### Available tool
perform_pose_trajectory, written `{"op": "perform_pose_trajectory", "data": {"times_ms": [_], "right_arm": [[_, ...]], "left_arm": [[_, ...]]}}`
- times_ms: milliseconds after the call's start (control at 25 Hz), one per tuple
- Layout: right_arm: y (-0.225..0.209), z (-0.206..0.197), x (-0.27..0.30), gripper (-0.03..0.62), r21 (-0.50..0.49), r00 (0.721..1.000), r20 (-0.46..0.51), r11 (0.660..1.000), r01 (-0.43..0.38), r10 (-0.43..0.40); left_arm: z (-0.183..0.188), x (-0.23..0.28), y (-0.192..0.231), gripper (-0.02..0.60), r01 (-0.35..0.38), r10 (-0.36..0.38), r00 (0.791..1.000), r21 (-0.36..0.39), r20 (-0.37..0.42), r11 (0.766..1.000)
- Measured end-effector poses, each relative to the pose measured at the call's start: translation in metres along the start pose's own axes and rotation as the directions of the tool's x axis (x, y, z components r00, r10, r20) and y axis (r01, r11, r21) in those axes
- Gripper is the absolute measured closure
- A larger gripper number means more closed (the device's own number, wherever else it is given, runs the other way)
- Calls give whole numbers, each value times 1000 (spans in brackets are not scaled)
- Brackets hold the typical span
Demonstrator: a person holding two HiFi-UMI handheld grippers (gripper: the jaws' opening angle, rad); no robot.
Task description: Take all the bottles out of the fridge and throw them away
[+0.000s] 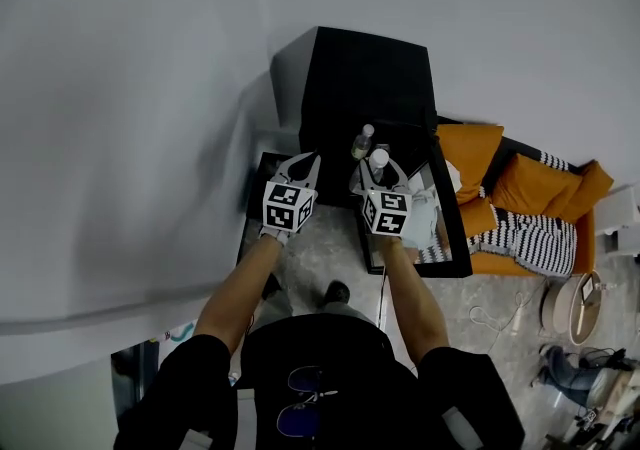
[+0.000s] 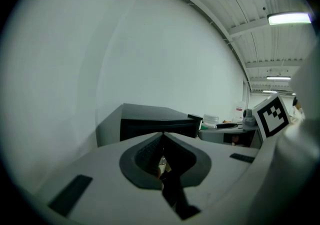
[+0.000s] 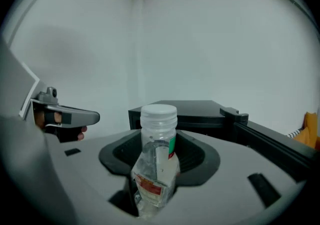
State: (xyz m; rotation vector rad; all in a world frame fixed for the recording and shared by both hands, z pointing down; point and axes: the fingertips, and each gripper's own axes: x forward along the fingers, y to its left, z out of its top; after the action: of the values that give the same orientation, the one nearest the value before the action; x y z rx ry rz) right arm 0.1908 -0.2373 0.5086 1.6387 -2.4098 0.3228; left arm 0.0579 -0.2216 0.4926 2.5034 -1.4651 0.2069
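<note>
Clear crumpled plastic bottle (image 3: 156, 169), white cap (image 3: 159, 115), clamped in right gripper (image 1: 383, 170); left gripper (image 2: 163, 136) pinched closed; boxy black fridge (image 1: 365, 78).

Left arm (image 1: 238, 288) and right arm (image 1: 408, 293) reach forward side by side. Left gripper (image 1: 313, 160) has its jaws together at the tips; right gripper (image 1: 381, 170) clamps a bottle (image 3: 156, 169).

black fridge (image 1: 365, 78), white-capped bottle (image 3: 157, 164), orange sofa (image 1: 470, 148)
</note>
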Motion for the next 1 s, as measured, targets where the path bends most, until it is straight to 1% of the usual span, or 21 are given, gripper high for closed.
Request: {"op": "perform_pose_trajectory", "data": {"times_ms": [240,400,600,760,1000], "right_arm": [[2,1,-1,387,-24,998,1,998,-64,64],[19,5,3,387,-66,989,-2,987,-145,146],[55,7,10,387,-109,966,-7,960,-259,259],[96,6,15,387,-129,936,-19,928,-351,351],[161,7,24,387,-149,898,-24,887,-437,439]], "left_arm": [[-3,-8,-2,583,-55,55,998,-7,12,998],[-1,-26,7,583,-122,123,992,-22,31,992],[-7,-58,23,583,-208,210,977,-44,46,977],[-14,-93,41,583,-289,293,955,-66,43,955],[-18,-138,75,583,-358,362,931,-77,52,931]]}}
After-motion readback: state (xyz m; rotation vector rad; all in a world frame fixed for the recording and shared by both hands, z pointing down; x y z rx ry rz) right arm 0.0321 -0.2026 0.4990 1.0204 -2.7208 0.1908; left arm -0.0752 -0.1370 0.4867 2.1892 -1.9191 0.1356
